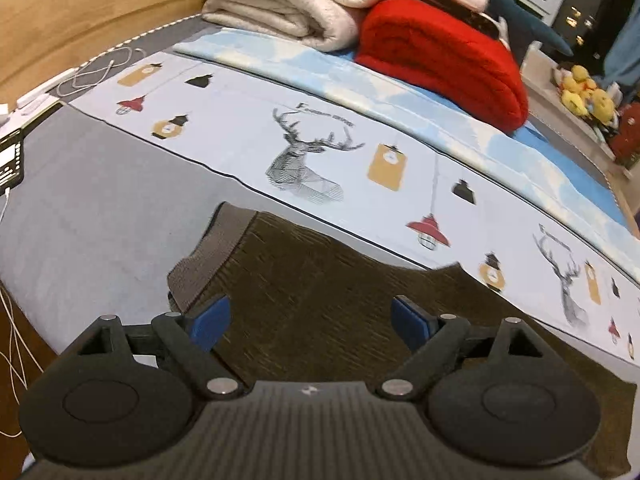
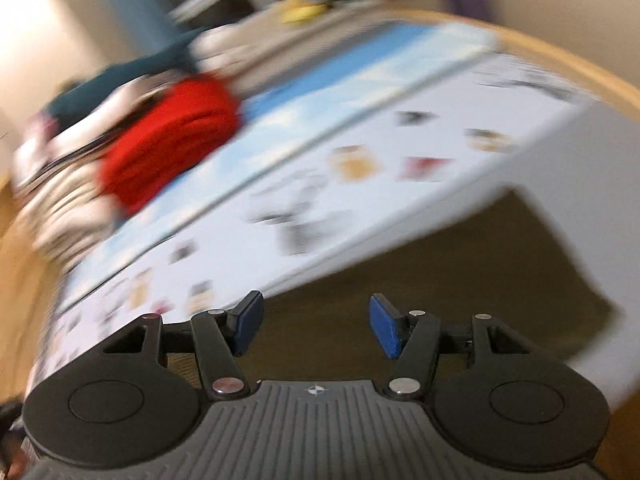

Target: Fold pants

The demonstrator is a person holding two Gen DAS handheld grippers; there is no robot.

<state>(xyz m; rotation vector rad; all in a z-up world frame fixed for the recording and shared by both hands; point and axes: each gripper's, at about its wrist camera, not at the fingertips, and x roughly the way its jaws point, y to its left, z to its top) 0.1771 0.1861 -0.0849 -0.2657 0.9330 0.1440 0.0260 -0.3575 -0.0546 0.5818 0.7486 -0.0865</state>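
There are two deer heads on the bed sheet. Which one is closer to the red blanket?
The bigger deer head in the middle of the sheet. The other deer head sits far off by the right edge, away from the red blanket.

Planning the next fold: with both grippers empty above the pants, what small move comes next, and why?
Probably lower the left gripper onto the waistband edge and pinch it. Both it and the right gripper are open and empty, and the pants lie flat on the bed.
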